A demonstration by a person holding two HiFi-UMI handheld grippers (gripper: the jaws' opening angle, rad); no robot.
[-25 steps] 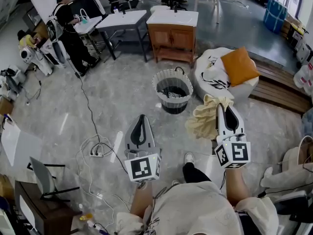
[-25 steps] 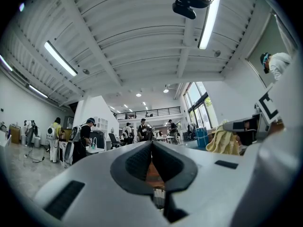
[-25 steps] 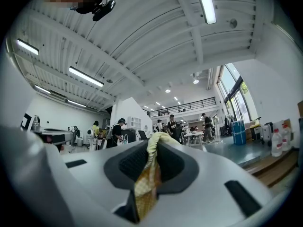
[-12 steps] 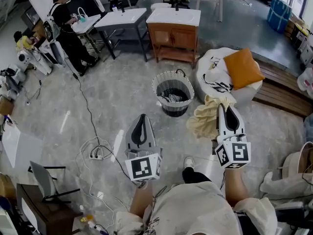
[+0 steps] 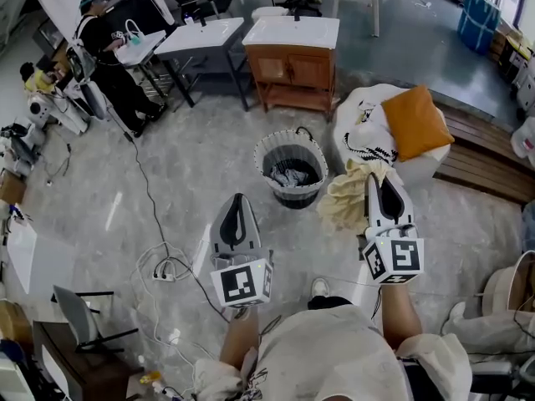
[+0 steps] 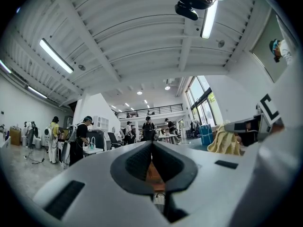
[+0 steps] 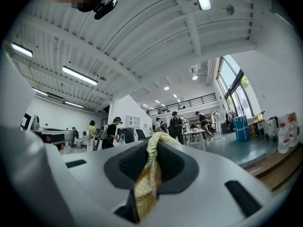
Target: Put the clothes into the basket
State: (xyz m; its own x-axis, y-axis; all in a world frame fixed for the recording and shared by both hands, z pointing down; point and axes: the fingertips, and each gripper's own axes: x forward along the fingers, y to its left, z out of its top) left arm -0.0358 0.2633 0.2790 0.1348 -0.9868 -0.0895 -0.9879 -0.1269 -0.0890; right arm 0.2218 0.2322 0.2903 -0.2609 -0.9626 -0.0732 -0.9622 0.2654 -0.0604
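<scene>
- Two grippers, hand-held, are pointed level toward the basket across the floor.
- One left gripper: its jaws are pressed together and nothing is caught between them, so it is carried empty.
- One right gripper: its jaws are pinched on a yellow cloth. A fold is seen rising between the pads in the right gripper view. The rest is draped off the tip toward the left gripper's side and held off the floor.
- One basket, round, pale-walled and open-topped, is stood on the floor ahead of the two grippers, apart from both.
- Some dark clothes are already lodged in the bottom of the basket, and that share of the task is judged done.
- One white seat with an orange cushion is placed just right of the basket. A black-and-white patterned piece is laid on it, and whether it is a garment to be collected cannot be told.
- Remaining work, as judged: the yellow cloth is to be brought over the rim, the right jaws are to be spread, and the cloth is to be dropped in. The basket is not yet reached, so the present step is counted as the carry.
- Progress is rated as partly complete: at least one item is in and one is in hand.
</scene>
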